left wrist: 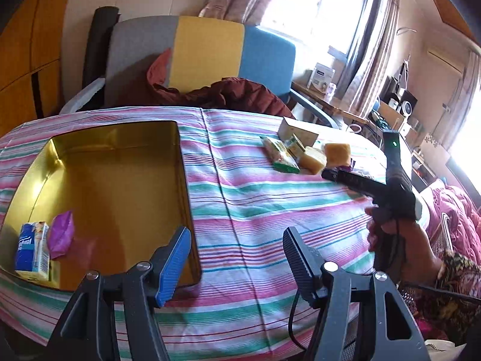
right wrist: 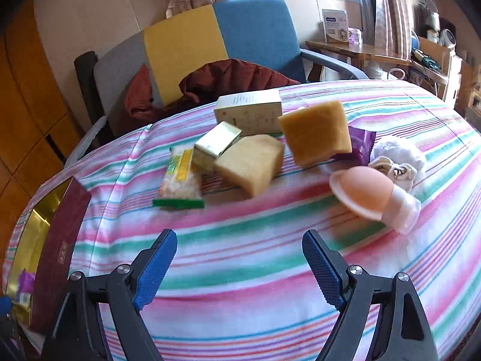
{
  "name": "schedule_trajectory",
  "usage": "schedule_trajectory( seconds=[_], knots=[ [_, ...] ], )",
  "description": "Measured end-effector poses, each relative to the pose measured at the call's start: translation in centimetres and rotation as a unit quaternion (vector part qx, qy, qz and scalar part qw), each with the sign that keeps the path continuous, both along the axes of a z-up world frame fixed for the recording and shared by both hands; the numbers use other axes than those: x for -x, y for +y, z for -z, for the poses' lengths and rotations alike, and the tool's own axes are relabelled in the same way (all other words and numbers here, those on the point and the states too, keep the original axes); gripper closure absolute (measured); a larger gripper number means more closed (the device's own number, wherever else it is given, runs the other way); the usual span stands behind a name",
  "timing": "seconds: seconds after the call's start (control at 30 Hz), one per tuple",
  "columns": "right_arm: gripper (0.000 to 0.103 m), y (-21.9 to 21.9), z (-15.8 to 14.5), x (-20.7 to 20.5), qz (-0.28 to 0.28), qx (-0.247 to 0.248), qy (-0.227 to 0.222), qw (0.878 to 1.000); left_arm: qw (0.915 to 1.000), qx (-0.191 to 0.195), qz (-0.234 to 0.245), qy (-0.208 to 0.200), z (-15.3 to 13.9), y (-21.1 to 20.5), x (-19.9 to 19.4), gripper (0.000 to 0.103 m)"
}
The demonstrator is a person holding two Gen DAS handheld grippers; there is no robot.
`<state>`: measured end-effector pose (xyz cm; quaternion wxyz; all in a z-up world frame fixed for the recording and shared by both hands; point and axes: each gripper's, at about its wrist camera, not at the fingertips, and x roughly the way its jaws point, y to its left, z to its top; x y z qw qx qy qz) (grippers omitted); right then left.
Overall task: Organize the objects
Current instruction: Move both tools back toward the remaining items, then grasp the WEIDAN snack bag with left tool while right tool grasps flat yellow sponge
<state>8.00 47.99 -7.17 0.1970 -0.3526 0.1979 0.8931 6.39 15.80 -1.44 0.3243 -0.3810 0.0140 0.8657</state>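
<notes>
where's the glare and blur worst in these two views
Left wrist view: the window is blown out white and the gold tin reflects softly. Right wrist view: the pink cup and nearer yellow sponge look motion-smeared; the fisheye bends the striped tablecloth.
</notes>
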Motion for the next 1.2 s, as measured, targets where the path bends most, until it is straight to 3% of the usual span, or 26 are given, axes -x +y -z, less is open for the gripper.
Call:
schedule_trajectory(
  seconds=[0.4,0.63,0.8,1.2],
  knots=[
    [0.018,4.2,0.9,7.1,0.03,0.01,-0.002,1.0,0.9996,0.026,0.011,-0.007,0.2,1.7,-0.8,0.038],
    [0.026,4.5,2.2,9.7,0.015,0.005,-0.023,1.0,0.9988,0.042,0.024,-0.013,0.5,2.9,-0.7,0.038],
    [0.04,5.4,2.4,8.7,0.025,0.023,-0.013,0.999,0.9984,0.045,0.028,-0.018,0.5,3.6,-0.2,0.038],
    [0.043,3.5,2.2,4.5,0.008,0.022,0.004,1.0,0.9957,0.011,0.016,-0.091,1.4,8.5,5.9,0.038]
  ],
)
